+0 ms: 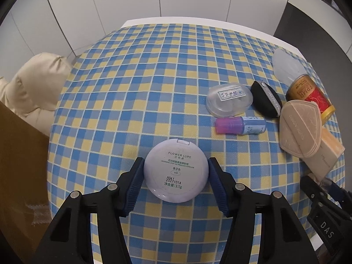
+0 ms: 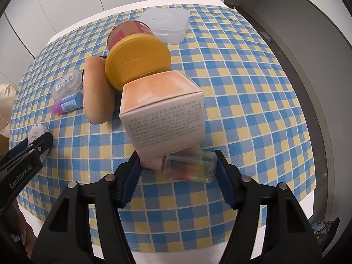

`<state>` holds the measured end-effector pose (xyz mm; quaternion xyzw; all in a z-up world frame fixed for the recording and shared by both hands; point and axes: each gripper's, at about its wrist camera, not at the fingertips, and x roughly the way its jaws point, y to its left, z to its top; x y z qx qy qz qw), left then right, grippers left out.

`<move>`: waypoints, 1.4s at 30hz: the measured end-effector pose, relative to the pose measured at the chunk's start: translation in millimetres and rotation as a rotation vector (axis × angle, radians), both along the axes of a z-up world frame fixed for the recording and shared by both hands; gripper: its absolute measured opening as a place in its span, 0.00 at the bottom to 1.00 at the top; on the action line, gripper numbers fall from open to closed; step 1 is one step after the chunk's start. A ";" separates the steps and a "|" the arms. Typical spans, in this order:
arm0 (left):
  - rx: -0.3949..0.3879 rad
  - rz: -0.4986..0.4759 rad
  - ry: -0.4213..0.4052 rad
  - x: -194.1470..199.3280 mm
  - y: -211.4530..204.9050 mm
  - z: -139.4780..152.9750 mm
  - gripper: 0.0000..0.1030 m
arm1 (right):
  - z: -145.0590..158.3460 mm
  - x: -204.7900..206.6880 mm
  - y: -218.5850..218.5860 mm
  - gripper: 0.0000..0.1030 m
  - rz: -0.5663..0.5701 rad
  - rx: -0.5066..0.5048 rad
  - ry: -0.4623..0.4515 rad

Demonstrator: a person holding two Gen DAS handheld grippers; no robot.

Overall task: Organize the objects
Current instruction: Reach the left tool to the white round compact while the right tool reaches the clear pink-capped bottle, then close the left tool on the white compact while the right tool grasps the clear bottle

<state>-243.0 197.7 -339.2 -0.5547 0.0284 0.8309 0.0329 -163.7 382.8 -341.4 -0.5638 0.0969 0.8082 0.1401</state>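
In the left wrist view my left gripper (image 1: 176,173) is shut on a round white powder compact (image 1: 176,171) resting on the checkered cloth (image 1: 132,77); both pads touch its sides. In the right wrist view my right gripper (image 2: 177,165) is open around a clear glass vial (image 2: 189,167) lying on its side, against the foot of a pink carton box (image 2: 165,112). The pads stand close to the vial's ends, slightly apart from it. The compact (image 2: 36,133) and left gripper show at that view's left edge.
On the cloth lie a clear lens case (image 1: 228,102), a purple-blue small bottle (image 1: 239,125), a black puff (image 1: 267,102), a beige puff (image 1: 300,127), a red tin with yellow lid (image 2: 137,59) and a translucent box (image 2: 167,24). A cream cushion (image 1: 33,88) is at left.
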 end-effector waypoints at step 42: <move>-0.067 0.016 0.049 11.8 -16.4 101.9 0.56 | 102.5 -21.5 -23.9 0.64 0.093 0.042 0.080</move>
